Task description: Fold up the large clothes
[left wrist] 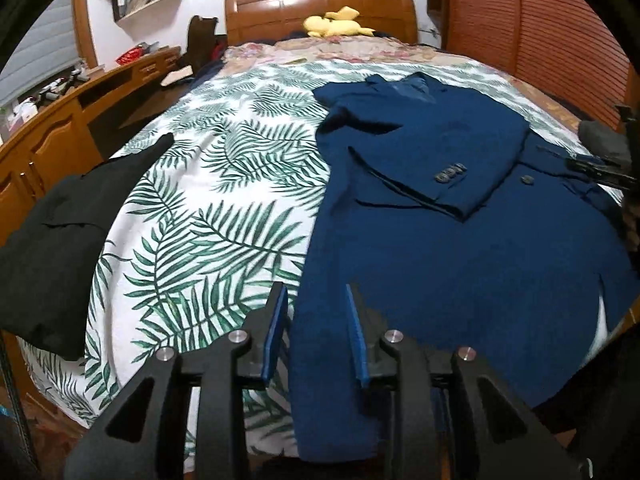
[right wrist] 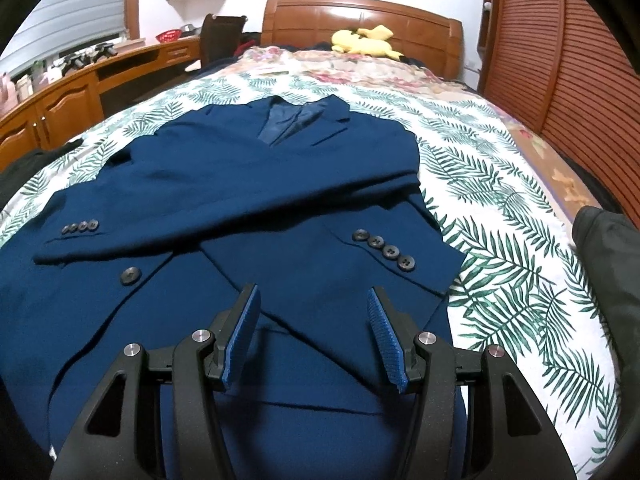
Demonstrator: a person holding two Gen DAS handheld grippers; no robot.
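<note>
A navy blue suit jacket (right wrist: 256, 184) lies face up on the bed, collar toward the headboard, both sleeves folded across its chest. It also shows in the left wrist view (left wrist: 460, 240) at the right. My left gripper (left wrist: 316, 292) is open and empty above the jacket's lower left edge. My right gripper (right wrist: 314, 294) is open and empty above the jacket's lower front, near the right sleeve cuff (right wrist: 384, 252). The right gripper also shows at the far right of the left wrist view (left wrist: 600, 168).
A leaf-print bedspread (left wrist: 224, 184) covers the bed. A folded black garment (left wrist: 56, 240) lies at its left edge. A yellow plush toy (right wrist: 364, 42) sits by the wooden headboard (right wrist: 360, 16). A wooden desk (left wrist: 72, 112) stands left, a slatted wardrobe (right wrist: 560, 60) right.
</note>
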